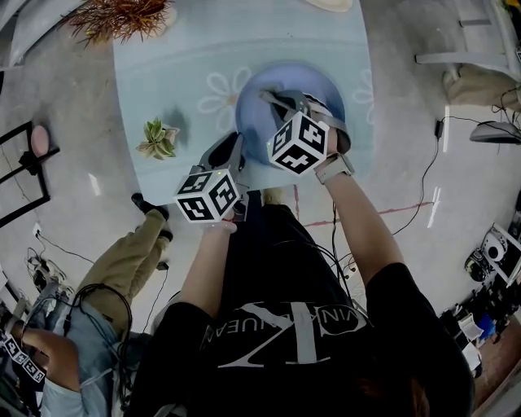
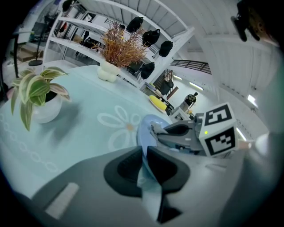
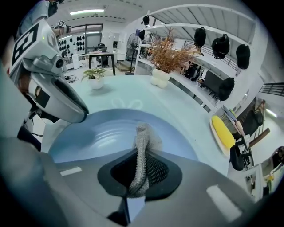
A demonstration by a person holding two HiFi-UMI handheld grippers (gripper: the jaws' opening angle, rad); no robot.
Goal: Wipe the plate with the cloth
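A blue plate (image 1: 269, 89) rests on the pale table (image 1: 163, 65), near its front edge. My left gripper (image 2: 143, 159) is shut on the plate's rim (image 2: 143, 133), which passes edge-on between its jaws. My right gripper (image 3: 141, 170) is shut on a grey knitted cloth (image 3: 141, 153); the cloth's free end lies on the plate's inner face (image 3: 106, 133). In the head view the right gripper (image 1: 281, 102) reaches over the plate, and the left gripper (image 1: 234, 151) holds the plate's near-left edge.
A small potted plant (image 1: 159, 138) stands left of the plate. A dried bouquet in a white vase (image 1: 122, 16) sits at the table's far left corner. A yellow object on a dish (image 3: 222, 131) lies to the right. Another person (image 1: 89, 326) crouches at lower left.
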